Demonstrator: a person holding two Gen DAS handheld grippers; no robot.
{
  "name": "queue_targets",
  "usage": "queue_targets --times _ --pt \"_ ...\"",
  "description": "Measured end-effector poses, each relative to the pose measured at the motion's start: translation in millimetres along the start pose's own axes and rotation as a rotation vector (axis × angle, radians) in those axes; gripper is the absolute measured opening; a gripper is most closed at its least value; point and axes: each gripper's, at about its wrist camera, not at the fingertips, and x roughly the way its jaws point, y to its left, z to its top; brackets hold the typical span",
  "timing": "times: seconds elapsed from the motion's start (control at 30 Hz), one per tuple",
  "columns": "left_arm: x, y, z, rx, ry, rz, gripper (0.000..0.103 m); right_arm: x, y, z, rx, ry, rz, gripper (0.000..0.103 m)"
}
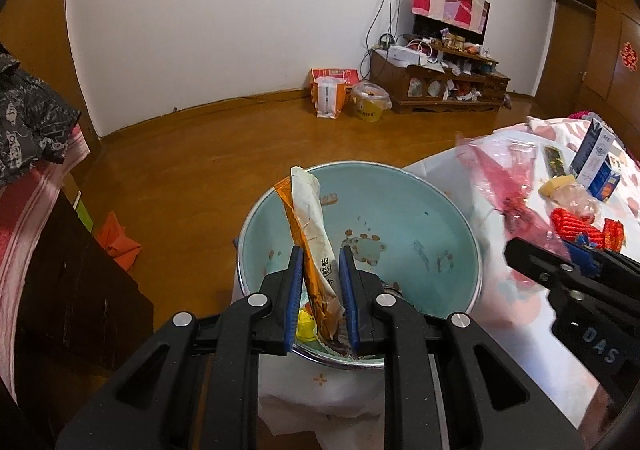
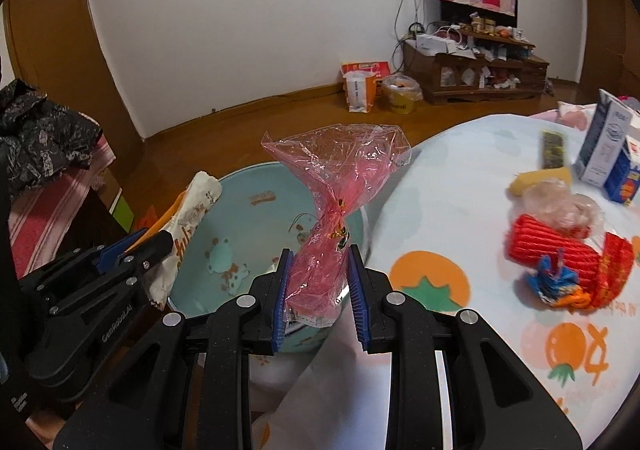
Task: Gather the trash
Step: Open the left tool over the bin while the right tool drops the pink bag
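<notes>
My left gripper point(image 1: 320, 270) is shut on an orange and white snack wrapper point(image 1: 310, 226), which stands upright over the pale blue bowl point(image 1: 420, 202). In the right wrist view the same wrapper point(image 2: 188, 226) and left gripper point(image 2: 136, 250) appear at the left. My right gripper point(image 2: 320, 274) is shut on a crumpled pink plastic bag point(image 2: 332, 186), held above the bowl's point(image 2: 240, 218) right rim beside the table edge. The pink bag point(image 1: 496, 178) and right gripper point(image 1: 560, 258) show at the right of the left wrist view.
On the round table with a fruit-print cloth point(image 2: 460, 186) lie a red rope bundle point(image 2: 560, 254), a clear wrapper point(image 2: 556, 202), a yellow piece point(image 2: 536, 176), a dark packet point(image 2: 552, 150) and blue-white cartons point(image 2: 608, 146). A dark cabinet with clothes point(image 1: 36, 138) stands at the left.
</notes>
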Motion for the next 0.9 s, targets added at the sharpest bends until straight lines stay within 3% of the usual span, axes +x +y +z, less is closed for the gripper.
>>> queue_targets --times 0.3,0.4,0.5,0.77,0.8,0.9 --pt "14 0 4 0.008 0.016 0.007 0.019 41 9 5 -0.043 0.072 0.027 0.03" --pt "15 1 4 0.011 0.019 0.014 0.019 48 12 4 -0.063 0.085 0.054 0.043" --pt "19 3 3 0.007 0.028 0.017 0.019 44 12 3 -0.074 0.066 0.04 0.053" --pt "20 -4 2 0.017 0.037 0.017 0.021 15 -13 1 0.012 0.021 0.016 0.053" --pt "20 -6 2 0.023 0.039 0.018 0.022 9 -17 -1 0.018 0.009 -0.003 0.053" --pt "18 -11 3 0.037 0.039 0.034 0.047 -5 -26 -6 0.032 -0.02 -0.044 0.054"
